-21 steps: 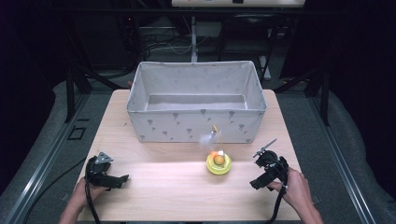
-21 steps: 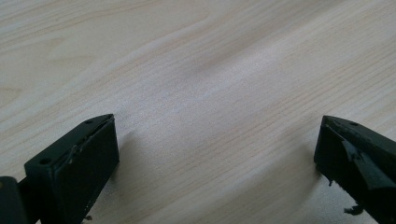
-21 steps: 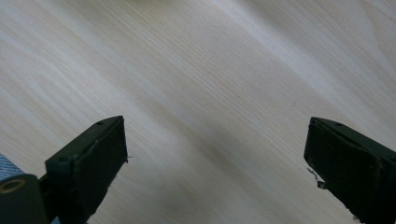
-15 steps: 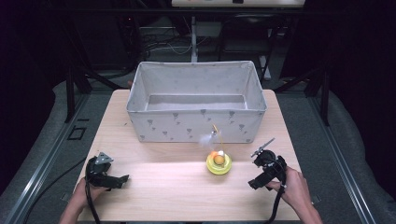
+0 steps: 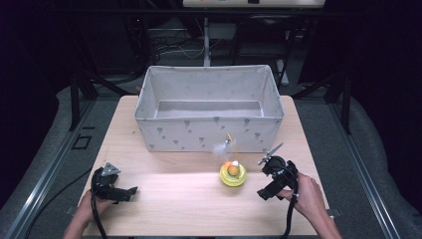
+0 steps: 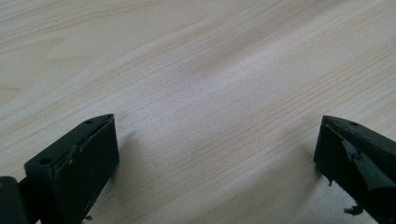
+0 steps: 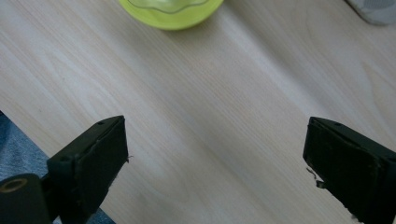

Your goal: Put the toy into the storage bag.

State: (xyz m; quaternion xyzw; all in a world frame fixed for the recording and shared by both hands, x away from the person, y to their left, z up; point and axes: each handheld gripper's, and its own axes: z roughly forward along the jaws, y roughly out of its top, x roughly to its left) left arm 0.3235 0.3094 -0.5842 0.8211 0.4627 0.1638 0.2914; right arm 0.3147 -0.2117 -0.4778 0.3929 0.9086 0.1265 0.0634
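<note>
Hard to make out: the toy (image 5: 233, 172) near the right gripper (image 5: 265, 178) was a small yellow-green dish with something orange and white in it, plus a thin stick with a pale tuft rising toward the bin. Couldn't tell what the pieces actually were. In the right gripper view the dish (image 7: 171, 10) was cut off by the top edge, just its lower rim showing, and a grey corner of the bin (image 7: 376, 9) was clipped at top right.

Toy sat on the surface (image 5: 189, 199), just in front of the bin's (image 5: 209, 133) front wall, right of centre, close beside the right gripper but not touching it.

Right gripper (image 7: 215, 163): jaws wide open, nothing between them, bare wood underneath. Left gripper (image 5: 121, 191) sat near the front left corner, well apart from the toy. Left gripper (image 6: 217, 163) jaws also wide open, holding nothing, only wood grain between them.

Surface was pale wood, plain, light grain. The bin was grey fabric with a small printed pattern, open top, inside looked bare as far as visible.

Room was dark. Black frame legs and cables behind the surface, grey floor either side. Background detail mostly lost in shadow.
</note>
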